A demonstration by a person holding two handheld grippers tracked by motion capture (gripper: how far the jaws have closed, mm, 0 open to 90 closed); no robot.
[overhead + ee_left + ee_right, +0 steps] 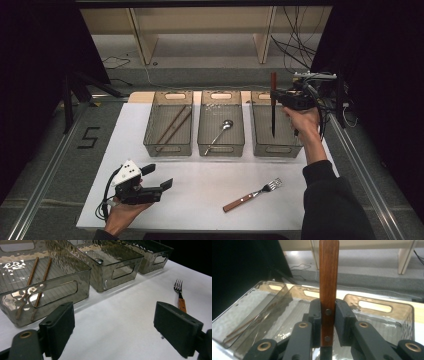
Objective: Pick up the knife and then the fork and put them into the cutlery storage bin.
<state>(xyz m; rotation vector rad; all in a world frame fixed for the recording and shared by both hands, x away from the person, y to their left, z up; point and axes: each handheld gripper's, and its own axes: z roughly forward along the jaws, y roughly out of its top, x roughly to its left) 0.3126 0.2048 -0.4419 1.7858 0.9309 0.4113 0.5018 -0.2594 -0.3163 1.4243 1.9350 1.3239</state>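
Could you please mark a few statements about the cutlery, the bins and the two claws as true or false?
1. The right claw is clamped on a wooden-handled knife held upright over the right bin. True.
2. The spoon lies in the left bin. False: it lies in the middle bin; the left bin holds chopsticks.
3. The left claw has its jaws open and holds nothing. True.
4. The fork is in the right bin. False: it lies on the white table, in front of the bins.
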